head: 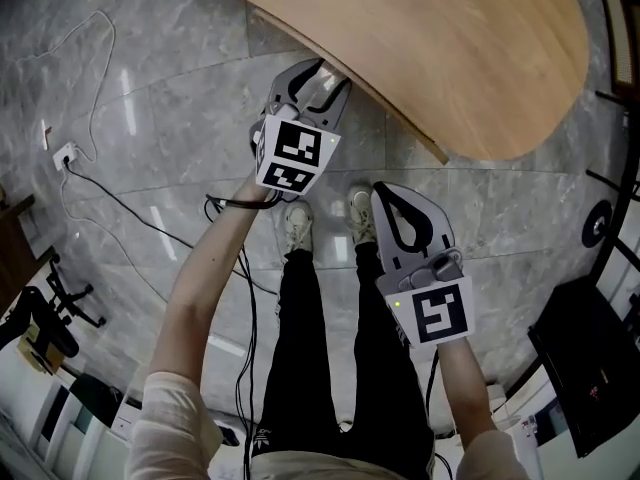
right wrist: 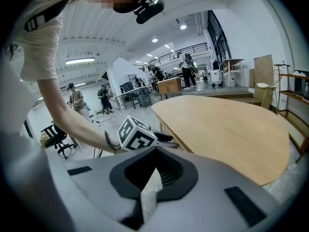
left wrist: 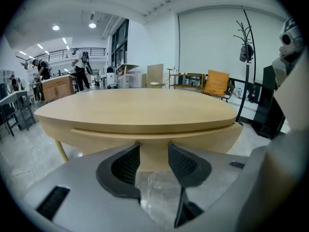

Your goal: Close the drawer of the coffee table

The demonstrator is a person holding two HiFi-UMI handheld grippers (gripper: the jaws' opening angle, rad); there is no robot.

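Left gripper (left wrist: 153, 164) jaws apart, empty, at drawer (left wrist: 203, 139) front; right gripper (right wrist: 152, 178) clenched, idle. Off-centre push could skew drawer, jam it imo.

The person wears a cream short-sleeved top (head: 165, 408), black trousers (head: 320, 368) and pale lace-up trainers (head: 297, 226), with a dark band (head: 240, 203) round the left wrist. The left gripper (head: 318, 73) and right gripper (head: 384, 192) have smooth grey shells and black ribbed pads on the fingers (left wrist: 186, 164). Each carries a white cube (head: 293, 155) printed with black square markers, and a thin black cable (head: 243, 298) trails from the left one.
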